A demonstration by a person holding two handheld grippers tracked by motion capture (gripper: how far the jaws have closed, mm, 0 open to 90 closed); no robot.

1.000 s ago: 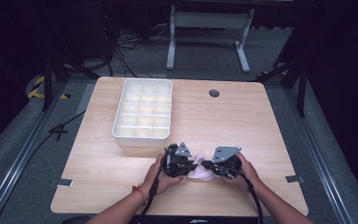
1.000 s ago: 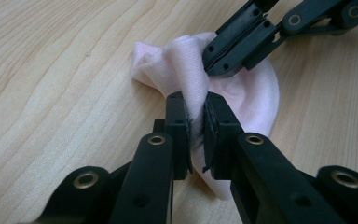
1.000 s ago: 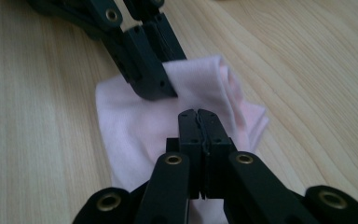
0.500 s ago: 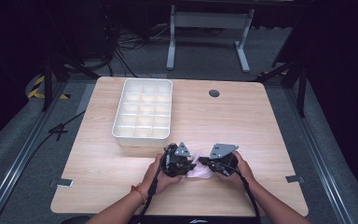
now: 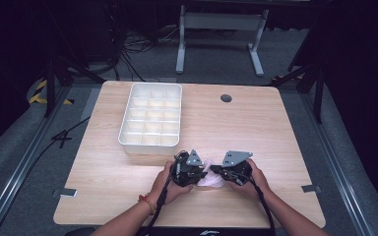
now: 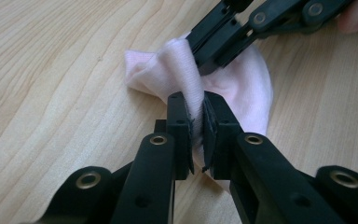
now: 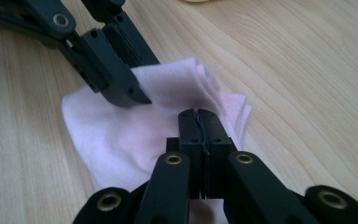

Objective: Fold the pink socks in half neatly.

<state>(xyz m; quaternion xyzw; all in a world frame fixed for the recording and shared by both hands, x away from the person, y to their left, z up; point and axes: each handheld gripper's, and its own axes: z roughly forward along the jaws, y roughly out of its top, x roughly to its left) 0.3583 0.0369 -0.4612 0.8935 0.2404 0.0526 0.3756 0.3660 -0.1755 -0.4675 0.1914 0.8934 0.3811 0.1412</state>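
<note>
Wooden worktop (image 5: 256, 128) on grey carpeted floor (image 5: 29, 142); dark room, metal stand legs (image 5: 216, 34) at the far side. White compartment tray (image 5: 151, 119) sits left of centre, toward the far edge. Dark round grommet (image 5: 226, 98) far right of the tray.

Pink cloth (image 5: 210, 176) lies bunched at the near edge, between both hands.

Left claw (image 6: 195, 122): jaws nearly closed, pinching a raised fold of the pink cloth.

Right claw (image 7: 198, 126): jaws pressed fully together over the cloth's near edge; whether fabric sits between them, cannot tell.
</note>
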